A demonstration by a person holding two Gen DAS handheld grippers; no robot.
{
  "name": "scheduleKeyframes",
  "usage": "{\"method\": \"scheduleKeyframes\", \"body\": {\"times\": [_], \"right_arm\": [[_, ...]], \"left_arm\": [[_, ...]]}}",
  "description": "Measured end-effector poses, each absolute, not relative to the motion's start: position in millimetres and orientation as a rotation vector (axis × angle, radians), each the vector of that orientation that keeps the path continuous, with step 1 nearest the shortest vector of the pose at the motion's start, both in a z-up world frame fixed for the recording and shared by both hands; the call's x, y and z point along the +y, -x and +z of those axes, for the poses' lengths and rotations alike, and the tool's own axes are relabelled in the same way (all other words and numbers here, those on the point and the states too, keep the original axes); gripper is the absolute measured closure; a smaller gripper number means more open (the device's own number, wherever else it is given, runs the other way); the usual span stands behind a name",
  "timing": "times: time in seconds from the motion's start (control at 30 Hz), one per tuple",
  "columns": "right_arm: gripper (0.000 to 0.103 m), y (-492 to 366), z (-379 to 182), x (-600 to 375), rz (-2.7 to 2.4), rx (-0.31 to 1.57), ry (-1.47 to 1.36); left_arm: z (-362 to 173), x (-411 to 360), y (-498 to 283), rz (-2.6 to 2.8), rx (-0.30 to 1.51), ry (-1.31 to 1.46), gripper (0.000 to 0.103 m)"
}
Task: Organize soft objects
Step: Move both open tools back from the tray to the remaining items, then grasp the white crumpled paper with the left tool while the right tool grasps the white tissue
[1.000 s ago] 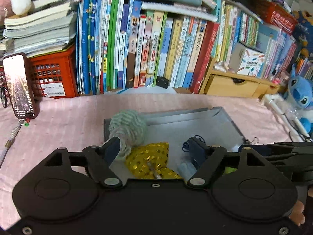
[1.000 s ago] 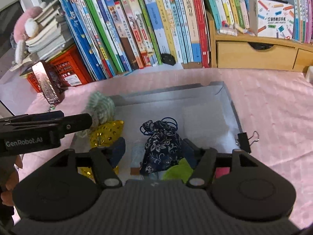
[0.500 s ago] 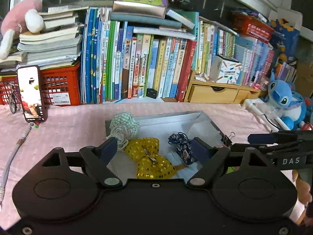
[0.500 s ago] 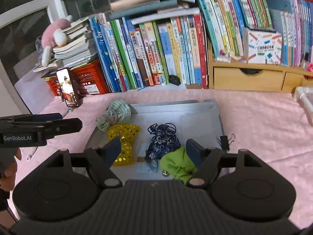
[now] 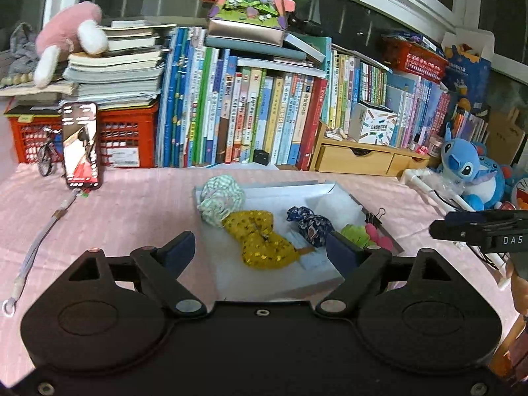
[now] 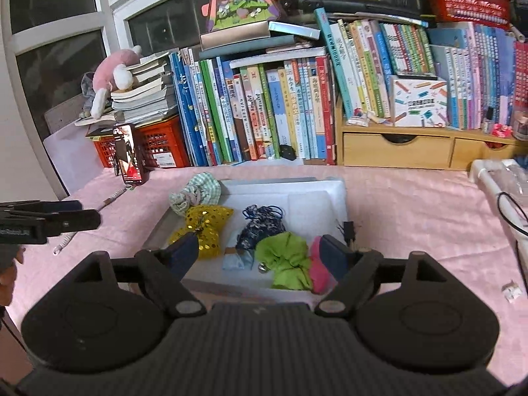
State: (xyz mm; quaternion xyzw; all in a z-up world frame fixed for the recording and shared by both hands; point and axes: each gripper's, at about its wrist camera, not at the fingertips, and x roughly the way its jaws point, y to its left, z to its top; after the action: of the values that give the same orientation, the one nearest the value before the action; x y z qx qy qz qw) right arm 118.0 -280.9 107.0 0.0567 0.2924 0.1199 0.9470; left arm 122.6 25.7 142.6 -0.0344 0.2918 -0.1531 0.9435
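A shallow grey box [image 6: 283,183] [image 5: 264,189] sits on the pink cloth and holds soft things: a green checked scrunchie [image 6: 194,191] [image 5: 221,201], a gold sequin bow [image 6: 203,226] [image 5: 260,239], a dark blue floral pouch [image 6: 262,227] [image 5: 310,226], a lime green cloth [image 6: 287,259] [image 5: 354,232], a pink piece [image 6: 318,270] [image 5: 378,234] and a small pale blue item [image 6: 236,260]. My left gripper [image 5: 260,252] is open and empty, above the box's near edge. My right gripper [image 6: 260,252] is open and empty, also above the near edge.
A phone [image 5: 81,145] with a strap leans on a red crate [image 5: 128,138] at the back left. Rows of books [image 5: 257,115] and wooden drawers [image 6: 396,147] line the back. Blue plush toys [image 5: 468,171] sit at the right. A binder clip [image 6: 348,229] lies beside the box.
Both grippers have pulled back and up from the box, so the whole box and shelf now show. Both stay open and empty.
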Motion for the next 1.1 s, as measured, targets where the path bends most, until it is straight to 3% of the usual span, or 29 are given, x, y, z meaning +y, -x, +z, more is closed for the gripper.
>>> {"method": "scheduleKeyframes", "body": {"times": [1.1], "right_arm": [[0.014,-79,47,-329,0.099,0.669,-0.137]], "left_arm": [[71,99,-50,-0.110,0.659,0.091,0.014]]}}
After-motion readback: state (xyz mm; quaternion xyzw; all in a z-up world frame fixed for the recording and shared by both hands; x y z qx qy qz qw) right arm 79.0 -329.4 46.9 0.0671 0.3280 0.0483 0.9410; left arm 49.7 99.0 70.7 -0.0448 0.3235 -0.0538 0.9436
